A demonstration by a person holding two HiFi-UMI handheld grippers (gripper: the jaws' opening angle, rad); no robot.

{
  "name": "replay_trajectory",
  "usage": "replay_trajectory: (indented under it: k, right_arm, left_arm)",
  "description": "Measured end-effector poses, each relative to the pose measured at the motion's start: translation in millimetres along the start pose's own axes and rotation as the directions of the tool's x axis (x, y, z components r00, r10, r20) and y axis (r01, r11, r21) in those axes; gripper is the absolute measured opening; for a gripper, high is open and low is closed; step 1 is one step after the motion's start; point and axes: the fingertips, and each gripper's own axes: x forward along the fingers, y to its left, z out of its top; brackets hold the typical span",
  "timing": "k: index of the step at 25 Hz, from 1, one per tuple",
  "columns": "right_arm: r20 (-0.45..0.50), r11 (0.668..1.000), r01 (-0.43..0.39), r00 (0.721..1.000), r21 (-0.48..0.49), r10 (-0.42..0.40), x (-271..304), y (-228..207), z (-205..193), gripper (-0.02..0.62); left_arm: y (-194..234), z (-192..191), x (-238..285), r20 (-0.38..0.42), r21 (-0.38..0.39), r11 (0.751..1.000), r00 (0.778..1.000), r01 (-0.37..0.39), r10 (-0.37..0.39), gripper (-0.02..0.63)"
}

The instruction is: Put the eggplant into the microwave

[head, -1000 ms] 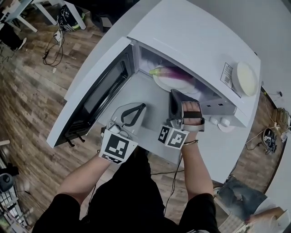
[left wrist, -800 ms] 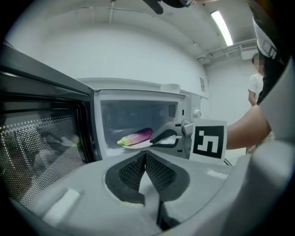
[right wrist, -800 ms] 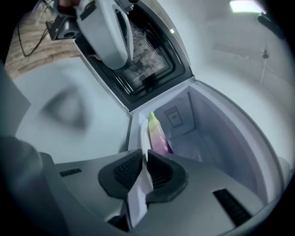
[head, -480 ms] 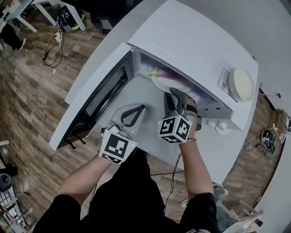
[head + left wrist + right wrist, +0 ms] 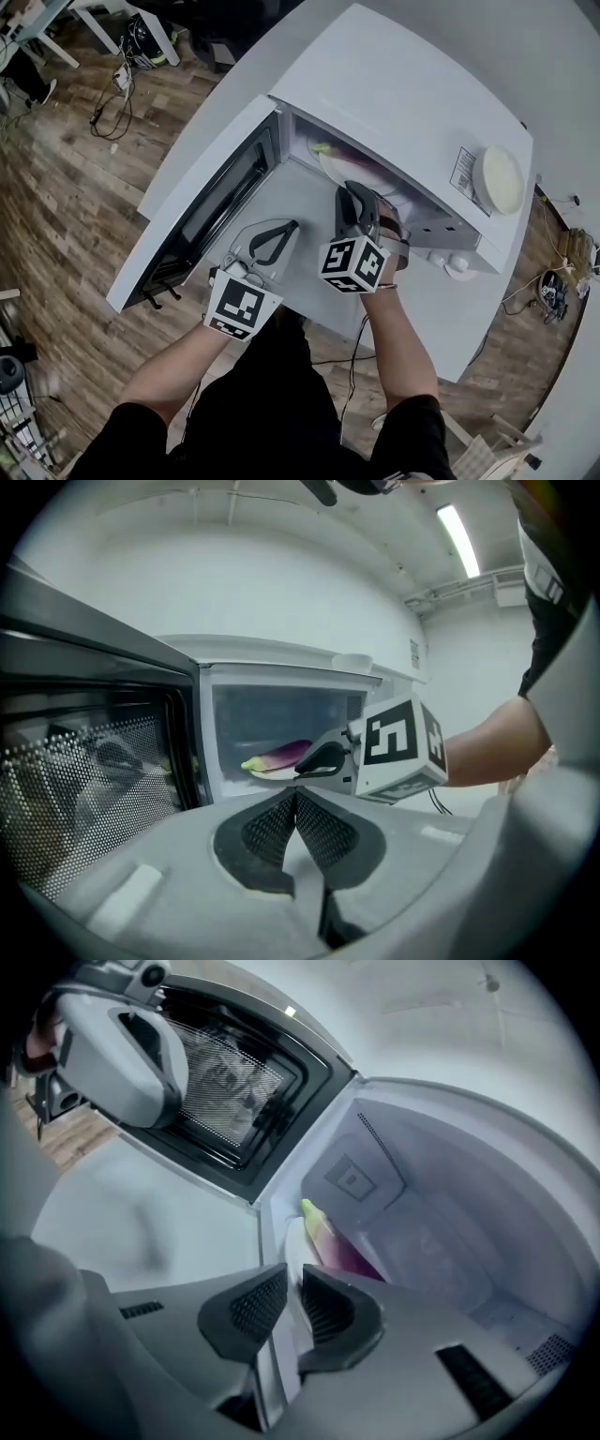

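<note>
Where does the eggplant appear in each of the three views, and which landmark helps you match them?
Head view: upper centre, eggplant inside the microwave, past the right hand-held gripper.
Left gripper view: centre, eggplant on its plate.
Right gripper view: centre, eggplant just above the jaws.
Shared landmark: the open microwave door.

Purple eggplant (image 5: 284, 755) lies inside the open microwave (image 5: 394, 94).

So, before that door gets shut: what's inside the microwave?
An eggplant lying on a white plate, its near rim between the right gripper's jaws. The eggplant's purple end is hidden behind that gripper.
</note>
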Motion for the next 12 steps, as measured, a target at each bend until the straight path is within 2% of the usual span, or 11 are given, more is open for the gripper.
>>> replay_trajectory:
  k: [6, 12]
  right_arm:
    - [0.0, 0.988, -0.021, 1.0, 0.154, 0.022, 10.1, -13.3, -4.0, 0.063]
    - [-0.008, 0.972, -0.027, 1.0, 0.235, 0.029, 21.7, -27.2, -8.1, 0.063]
  left_arm:
    - [-1.3, -3.4, -0.7, -0.011, -0.01, 1.0, 1.0, 0.013, -0.013, 0.009]
    - [0.5, 0.0, -1.7, -0.011, -0.012, 1.0, 1.0, 0.018, -0.018, 0.009]
